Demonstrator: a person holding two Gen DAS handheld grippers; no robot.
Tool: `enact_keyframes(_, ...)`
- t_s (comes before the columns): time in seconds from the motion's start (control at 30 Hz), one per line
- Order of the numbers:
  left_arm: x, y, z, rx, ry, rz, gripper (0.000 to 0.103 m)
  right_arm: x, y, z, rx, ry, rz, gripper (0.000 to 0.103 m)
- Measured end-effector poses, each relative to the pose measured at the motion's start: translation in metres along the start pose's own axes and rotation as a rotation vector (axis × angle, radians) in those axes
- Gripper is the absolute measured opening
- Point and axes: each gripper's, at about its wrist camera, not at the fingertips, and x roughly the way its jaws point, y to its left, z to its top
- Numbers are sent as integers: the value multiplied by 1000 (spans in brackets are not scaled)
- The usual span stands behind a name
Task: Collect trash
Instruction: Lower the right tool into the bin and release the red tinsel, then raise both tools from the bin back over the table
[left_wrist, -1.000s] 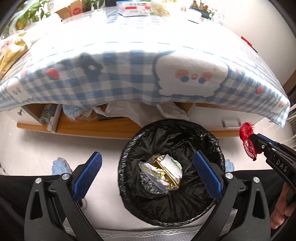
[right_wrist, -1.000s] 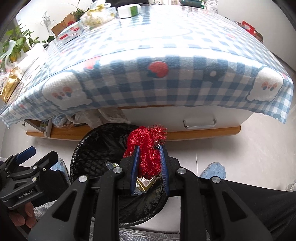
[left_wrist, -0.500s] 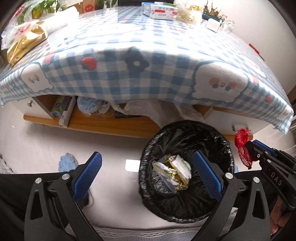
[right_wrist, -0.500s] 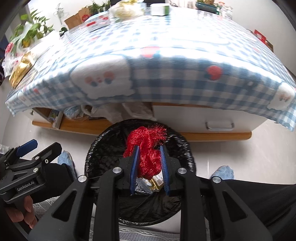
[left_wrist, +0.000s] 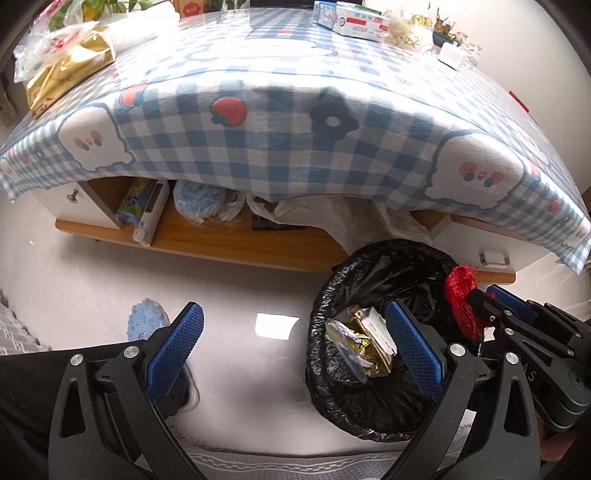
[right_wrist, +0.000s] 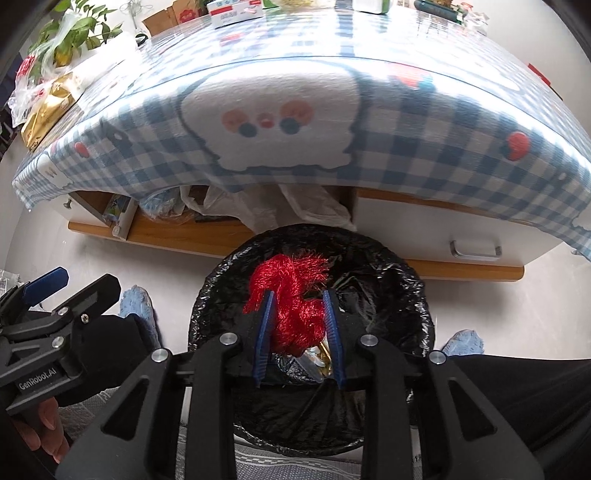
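The right tongs (right_wrist: 298, 332) point steeply down over the black-lined trash bin (right_wrist: 417, 295), and a wad of red tinsel (right_wrist: 291, 295) sits between their blue pads. Their jaws have just been opening: the tinsel brushes the left pad, a sliver of gap shows at the right pad, and the fluffy top of the wad sticks out toward 12 o'clock past the fingertips. Whether the pads grip it at all, I cannot tell. Directly under the wad, at 6 o'clock from it, lie gold and silver wrappers (right_wrist: 317, 360) on the bin's bottom.

The left tongs (left_wrist: 295, 347) are spread wide with nothing between them. From their view the bin (left_wrist: 332, 288) lies at about 3 o'clock, its near rim behind the right-hand pad (left_wrist: 413, 347), with the wrappers (left_wrist: 362, 339) inside it. The right tongs (left_wrist: 476, 295) come in from 3 o'clock, carrying the tinsel (left_wrist: 460, 299) above the bin's far right rim.

Beyond the bin, at 12 o'clock, stands a low worktop (right_wrist: 406, 206) under a blue-and-white checked cloth (right_wrist: 406, 122). A blue slipper (left_wrist: 144, 321) rests on the pale floor (left_wrist: 229, 288) at 9 o'clock from the bin.
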Motion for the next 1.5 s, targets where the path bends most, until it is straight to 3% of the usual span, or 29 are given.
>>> enact_keyframes(0.2, 5, 6, 0, -16, 13, 1, 97, 5, 6, 0, -13, 6, -9, 32)
enact_keyframes(0.6, 7, 4, -1, -20, 12, 1, 97, -1, -2, 0, -6, -14, -14, 57)
enact_keyframes(1.07, -21, -1, 4, -11, -53, -13, 97, -42, -9, 1, -25, -120, -60, 95)
enact_keyframes(1.5, -67, -13, 22, -2, -124, -75, 97, -92, -18, 15, -29, -246, -116, 95)
